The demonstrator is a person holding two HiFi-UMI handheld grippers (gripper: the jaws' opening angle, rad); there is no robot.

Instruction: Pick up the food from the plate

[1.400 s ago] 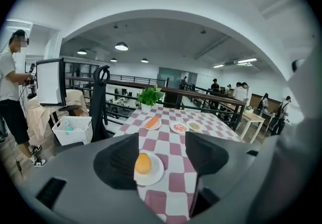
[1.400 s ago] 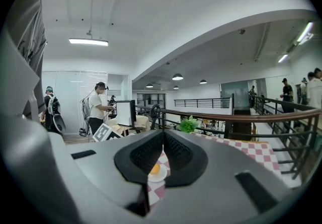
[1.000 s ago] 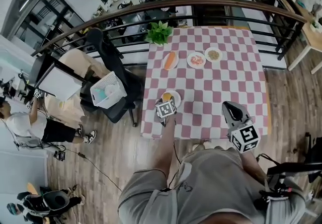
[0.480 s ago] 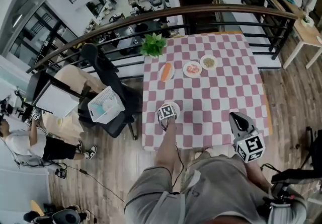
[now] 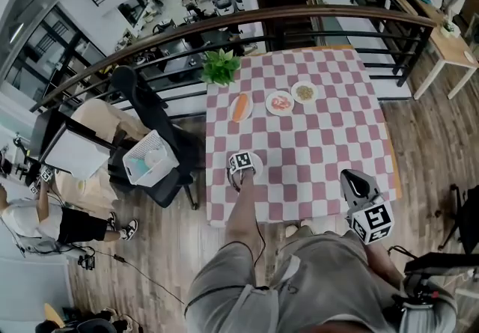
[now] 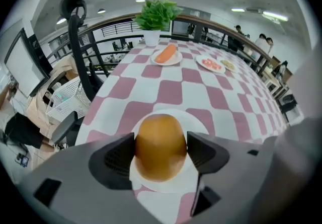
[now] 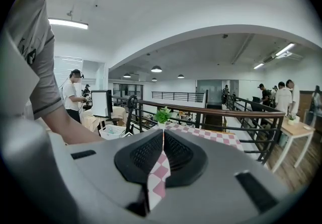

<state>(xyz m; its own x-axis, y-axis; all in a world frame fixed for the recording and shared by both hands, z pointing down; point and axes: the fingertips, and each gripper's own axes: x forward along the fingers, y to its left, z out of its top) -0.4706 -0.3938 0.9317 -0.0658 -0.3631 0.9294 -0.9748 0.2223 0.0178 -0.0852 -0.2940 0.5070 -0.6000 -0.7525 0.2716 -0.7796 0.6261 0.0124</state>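
Black chair (image 5: 153,111) w/ a white basket (image 5: 146,159) sits left of the near white plate (image 6: 197,123), off the checked table (image 5: 322,144). L gripper (image 6: 160,153) is right over that plate, jaws squeezing the round orange-brown food (image 6: 160,140) from both sides. Food is above the plate's middle; can't tell if it touches. Far behind the plate: long orange food (image 6: 166,55) on its own dish & a green plant (image 6: 157,12). R gripper (image 7: 162,155) is right of the plate, past the table edge, jaws pinched together.
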